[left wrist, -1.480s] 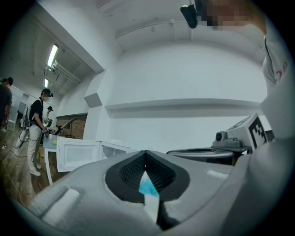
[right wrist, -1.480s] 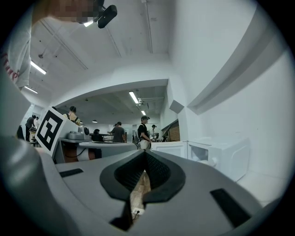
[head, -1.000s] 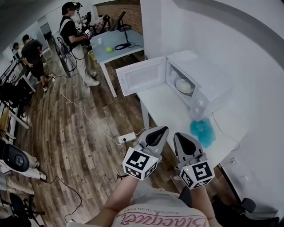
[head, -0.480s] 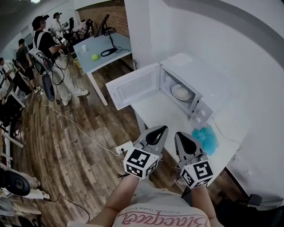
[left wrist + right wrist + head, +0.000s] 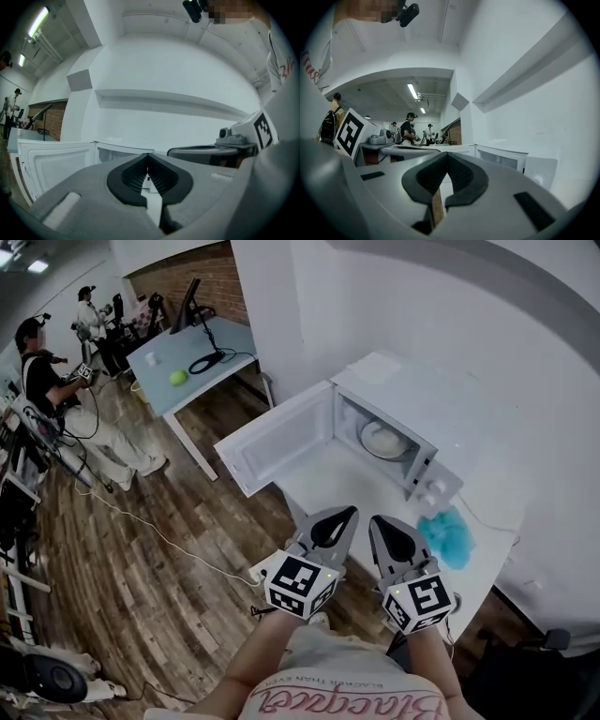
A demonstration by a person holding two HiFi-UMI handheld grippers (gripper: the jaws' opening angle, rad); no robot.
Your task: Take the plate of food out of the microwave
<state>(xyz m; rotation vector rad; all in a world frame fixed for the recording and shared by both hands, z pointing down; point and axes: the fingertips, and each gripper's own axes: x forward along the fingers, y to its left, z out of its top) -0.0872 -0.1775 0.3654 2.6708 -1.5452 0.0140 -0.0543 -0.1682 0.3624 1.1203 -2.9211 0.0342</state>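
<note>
- Grey left tool [image 5: 345, 514] and grey right tool [image 5: 378, 523]: both pressed together, pinching nothing, side by side.
- White surface [image 5: 342, 486] beyond carries the open white microwave [image 5: 412, 395].
- Pale round plate [image 5: 382, 439] sits inside the microwave; its food is too small to make out.

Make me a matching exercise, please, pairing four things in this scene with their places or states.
Things:
1. microwave door
2. plate of food
3. fluffy blue item
4. green ball

Places or states:
A. on the far desk
B. swung open
C. inside the microwave
D. on the white table, beside the microwave

Pairs: 1-B, 2-C, 3-D, 4-A
</note>
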